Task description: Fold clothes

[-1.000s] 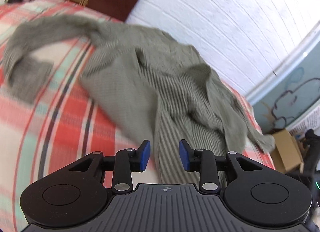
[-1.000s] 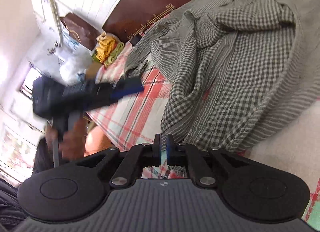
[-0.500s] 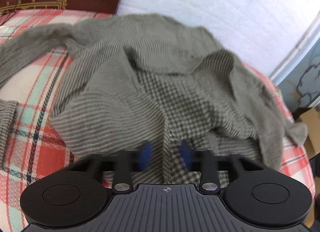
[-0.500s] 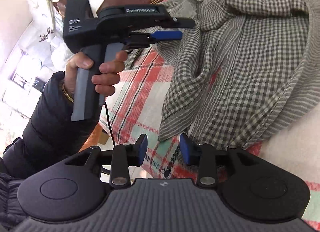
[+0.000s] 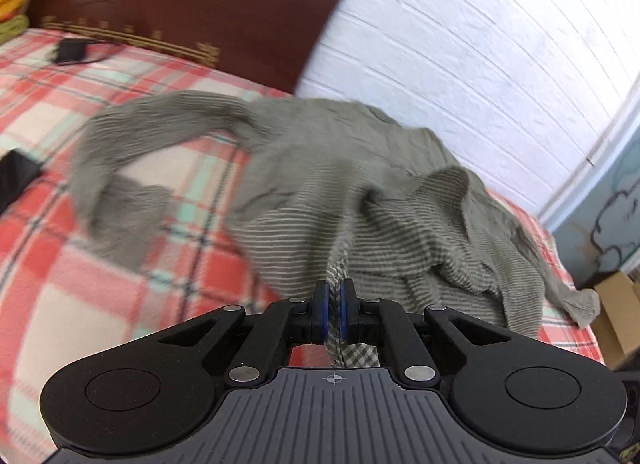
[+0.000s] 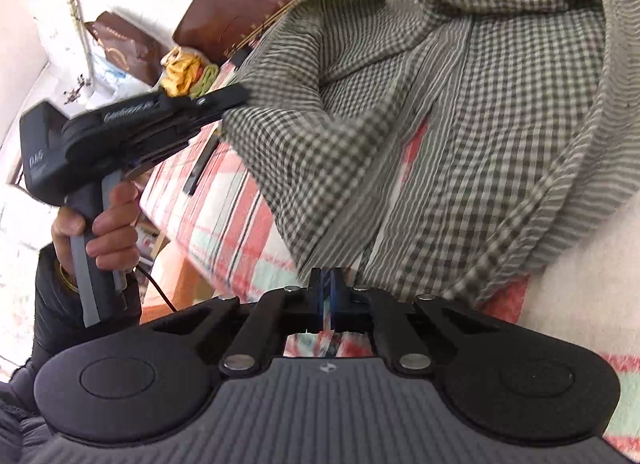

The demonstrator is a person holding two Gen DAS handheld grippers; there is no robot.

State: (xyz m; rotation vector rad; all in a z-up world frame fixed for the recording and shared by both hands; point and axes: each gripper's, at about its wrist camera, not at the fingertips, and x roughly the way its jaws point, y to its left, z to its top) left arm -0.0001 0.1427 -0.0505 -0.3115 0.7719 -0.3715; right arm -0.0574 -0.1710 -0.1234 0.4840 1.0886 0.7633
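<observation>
The green checked shirt (image 5: 360, 192) is lying spread and rumpled on the plaid bedcover (image 5: 120, 264), near the white wall (image 5: 460, 44) and below the dark headboard (image 5: 180, 4). Its hem is running straight into the left gripper (image 5: 334, 316), whose blue pads are pinching a fold of it. The right gripper (image 6: 328, 304) is pressing its pads together at the shirt's lower edge; whether cloth is caught there I cannot tell. The person's left hand (image 6: 100, 224) is gripping its handle, held raised beside the bed.

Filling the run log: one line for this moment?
left gripper: shut on shirt | right gripper: shut | shirt: unfolded on bed
</observation>
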